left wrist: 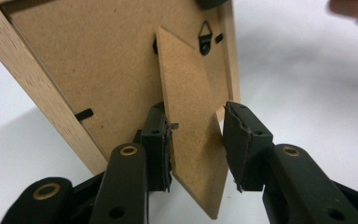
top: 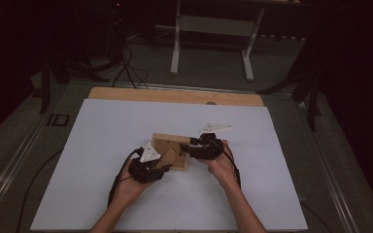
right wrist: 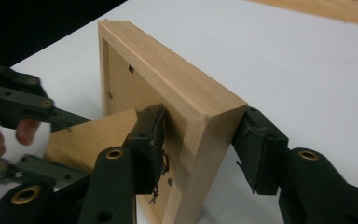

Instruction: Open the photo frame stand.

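Picture frame (right wrist: 186, 100): pale wood with visible straight grain, matt, unvarnished in look, edges smooth. Backing board (left wrist: 98, 60) inside the frame: brown pressed fibreboard, matt, finely speckled. Stand flap (left wrist: 191, 130) on the backing board: the same brown fibreboard, matt, cut edges slightly rough. Hanger (left wrist: 207, 36) at the top of the backing board: dark metal, dull. Left gripper (left wrist: 196, 142) and right gripper (right wrist: 200, 144): black matt plastic with brass-coloured metal rivets; fingers (left wrist: 242, 140) faced with black rubbery pads, torn and ragged at the edges. Worktop (top: 126, 121) under the frame: white sheet, smooth and matt; bare light wood strip (top: 175, 95) beyond it.
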